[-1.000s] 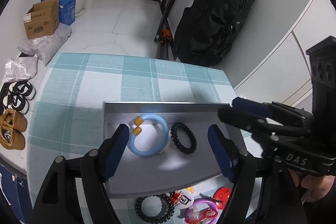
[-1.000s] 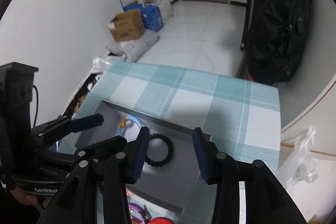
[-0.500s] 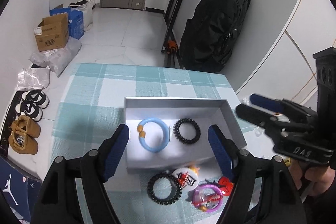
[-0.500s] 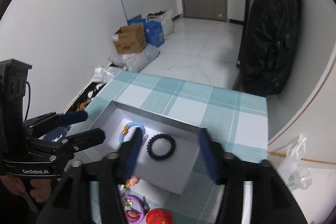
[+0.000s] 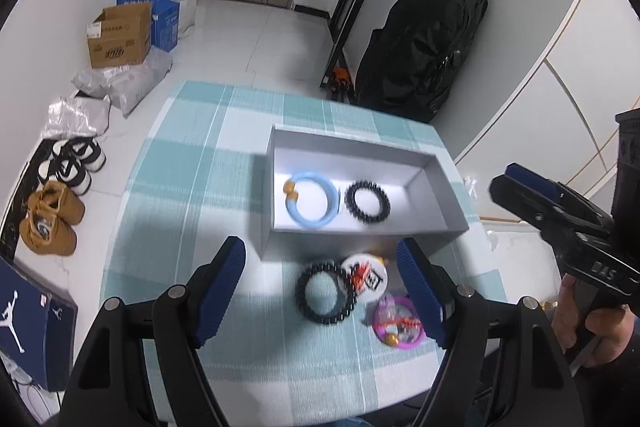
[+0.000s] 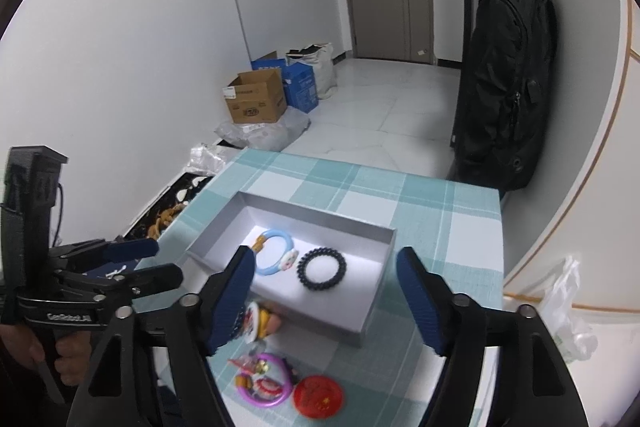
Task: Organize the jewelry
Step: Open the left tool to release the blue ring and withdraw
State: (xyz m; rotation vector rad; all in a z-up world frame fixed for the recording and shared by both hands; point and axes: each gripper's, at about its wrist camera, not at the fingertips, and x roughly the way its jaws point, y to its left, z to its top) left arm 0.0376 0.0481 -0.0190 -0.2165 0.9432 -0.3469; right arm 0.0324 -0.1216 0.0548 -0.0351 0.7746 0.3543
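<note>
Inside grey rectangular box [image 5: 436, 211], ridged black coil ring [image 5: 367, 202]

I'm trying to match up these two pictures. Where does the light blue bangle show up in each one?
Left wrist view: the light blue bangle lies in the left half of the grey box, near picture centre, beside a black beaded bracelet.
Right wrist view: the bangle lies in the box's left part, just above the near left finger.
Shared landmark: the black beaded bracelet to its right.
</note>
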